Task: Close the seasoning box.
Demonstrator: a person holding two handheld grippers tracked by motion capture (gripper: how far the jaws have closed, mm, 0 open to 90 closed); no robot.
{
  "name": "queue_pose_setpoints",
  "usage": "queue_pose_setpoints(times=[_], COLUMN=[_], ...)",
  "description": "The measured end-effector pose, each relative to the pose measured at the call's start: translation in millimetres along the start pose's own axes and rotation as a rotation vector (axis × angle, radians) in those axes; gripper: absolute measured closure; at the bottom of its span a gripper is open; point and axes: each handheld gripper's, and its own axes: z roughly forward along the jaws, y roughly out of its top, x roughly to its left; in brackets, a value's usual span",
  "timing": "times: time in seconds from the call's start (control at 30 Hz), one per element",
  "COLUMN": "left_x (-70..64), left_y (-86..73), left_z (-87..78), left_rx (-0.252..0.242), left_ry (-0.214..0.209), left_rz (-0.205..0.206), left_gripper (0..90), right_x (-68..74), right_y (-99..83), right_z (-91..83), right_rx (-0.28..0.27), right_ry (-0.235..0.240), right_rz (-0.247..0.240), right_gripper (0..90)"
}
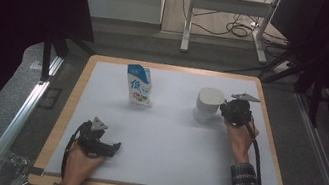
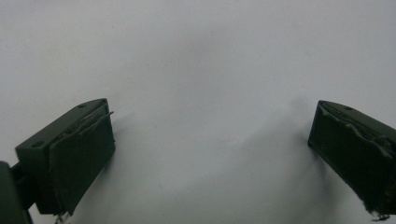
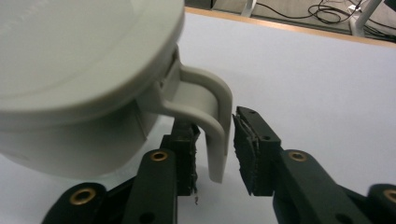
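- I am looking at the white table (image 1: 165, 138); the lidded mug (image 1: 208, 105) is standing at its far right, and the milk carton (image 1: 139, 86) is well apart from it.
- My right gripper (image 3: 215, 149) is closing around the mug handle (image 3: 217, 126), but a small gap is showing; I should be centring it before squeezing.
- My left gripper (image 2: 210, 154) is resting released over the bare sheet.
- The lid is hiding what is inside the mug.

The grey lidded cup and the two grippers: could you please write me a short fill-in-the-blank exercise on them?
1. The right gripper has its jaws on either side of the grey cup's ____.
2. The grey cup stands to the ____ of the blue-and-white carton in the high view.
3. The left gripper has its jaws wide ____ above the bare white mat.

Missing words: handle; right; open
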Motion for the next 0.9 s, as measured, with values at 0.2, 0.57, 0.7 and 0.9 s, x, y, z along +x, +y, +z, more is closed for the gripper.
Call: queue_pose_setpoints(times=[0.2, 0.57, 0.7, 0.9], left_x=[-0.1, 0.0, 0.0, -0.1], left_y=[0.0, -0.1, 0.0, -0.1], left_z=[0.1, 0.0, 0.0, 0.0], left_rx=[0.0, 0.0, -0.001, 0.0], left_ry=[-0.001, -0.001, 0.0, -0.001], left_rz=[-0.001, -0.001, 0.0, -0.001], left_gripper=[0.1, 0.1, 0.1, 0.1], right_x=[1.8, 3.4, 1.7, 0.7], right_y=[1.2, -2.5, -3.7, -5.0], right_z=[3.2, 6.5, 5.6, 5.0], right_rx=[0.01, -0.038, -0.041, -0.051], right_ry=[-0.023, -0.035, -0.024, -0.017], right_rz=[-0.008, 0.005, 0.017, 0.031], right_gripper=[75.1, 80.7, 80.7, 80.4])
